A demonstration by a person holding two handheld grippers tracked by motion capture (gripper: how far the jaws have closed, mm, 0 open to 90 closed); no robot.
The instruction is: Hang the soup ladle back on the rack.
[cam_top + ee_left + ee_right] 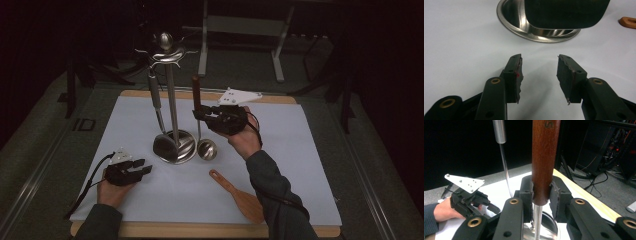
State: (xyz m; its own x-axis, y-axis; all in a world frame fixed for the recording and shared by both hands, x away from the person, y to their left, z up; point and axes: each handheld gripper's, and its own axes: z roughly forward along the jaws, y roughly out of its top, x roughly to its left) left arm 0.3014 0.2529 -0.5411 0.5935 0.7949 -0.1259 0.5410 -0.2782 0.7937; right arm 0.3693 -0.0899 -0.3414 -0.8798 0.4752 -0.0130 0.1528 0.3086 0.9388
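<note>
The right hand-held gripper (200, 114) clamps the ladle's wooden handle (544, 157) upright; the left hand-held gripper (539, 75) rests wide open.

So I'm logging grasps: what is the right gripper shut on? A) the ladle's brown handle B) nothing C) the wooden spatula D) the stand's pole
A: the right gripper has its jaws pressed on both sides of the ladle by its brown handle, held upright; the spatula lies untouched on the table.

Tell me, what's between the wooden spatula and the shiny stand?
In the high view, the ladle's round bowl sits on the white mat between the wooden spatula and the stand's base.
</note>
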